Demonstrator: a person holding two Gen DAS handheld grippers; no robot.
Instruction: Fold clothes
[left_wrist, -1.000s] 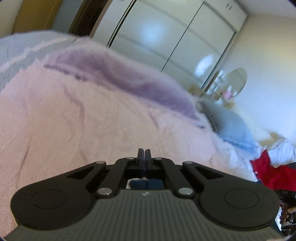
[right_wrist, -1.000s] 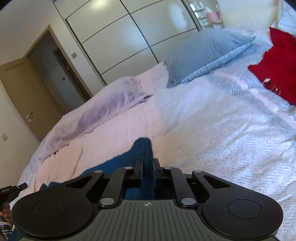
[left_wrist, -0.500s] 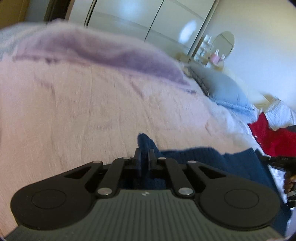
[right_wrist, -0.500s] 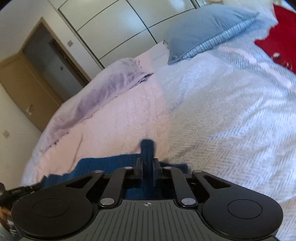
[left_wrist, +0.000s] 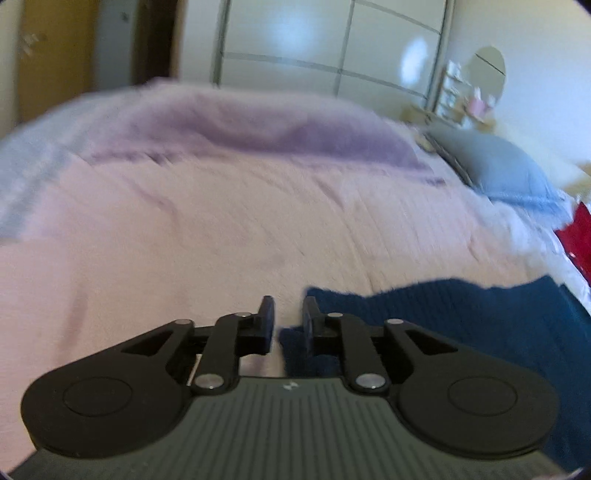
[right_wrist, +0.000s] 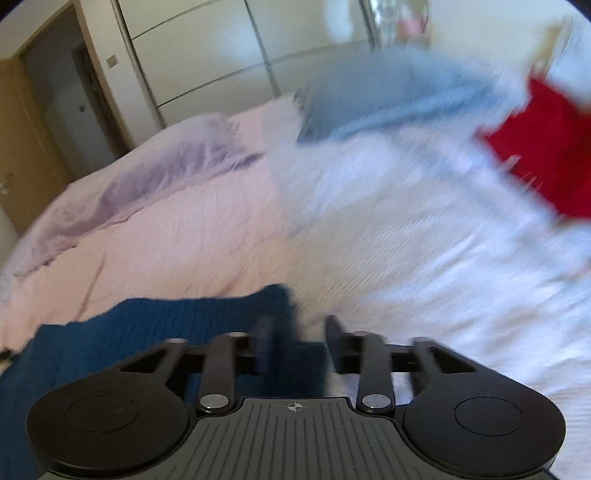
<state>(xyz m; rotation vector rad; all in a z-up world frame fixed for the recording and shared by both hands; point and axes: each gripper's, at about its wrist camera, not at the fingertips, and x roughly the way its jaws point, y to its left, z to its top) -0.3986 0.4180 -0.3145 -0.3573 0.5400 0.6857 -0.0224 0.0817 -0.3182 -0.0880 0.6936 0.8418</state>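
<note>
A dark blue knit garment (left_wrist: 461, 321) lies flat on the pink bedspread (left_wrist: 221, 229). In the left wrist view its left corner sits just at my left gripper (left_wrist: 289, 310), whose jaws stand apart with nothing held. In the right wrist view the same garment (right_wrist: 155, 332) spreads to the left, and its right corner lies between the parted jaws of my right gripper (right_wrist: 299, 328), not clamped. Both views are motion-blurred.
A lilac blanket (left_wrist: 277, 125) lies bunched across the far side of the bed. A blue-grey pillow (right_wrist: 388, 96) and a red garment (right_wrist: 546, 147) lie at the right on a white cover (right_wrist: 424, 229). White wardrobe doors (left_wrist: 332, 44) and a wooden door (right_wrist: 22, 147) stand behind.
Both grippers were shut on the blue garment's corners and have opened, letting it go. The garment now lies spread on the bed, and both cameras have swung slightly.
</note>
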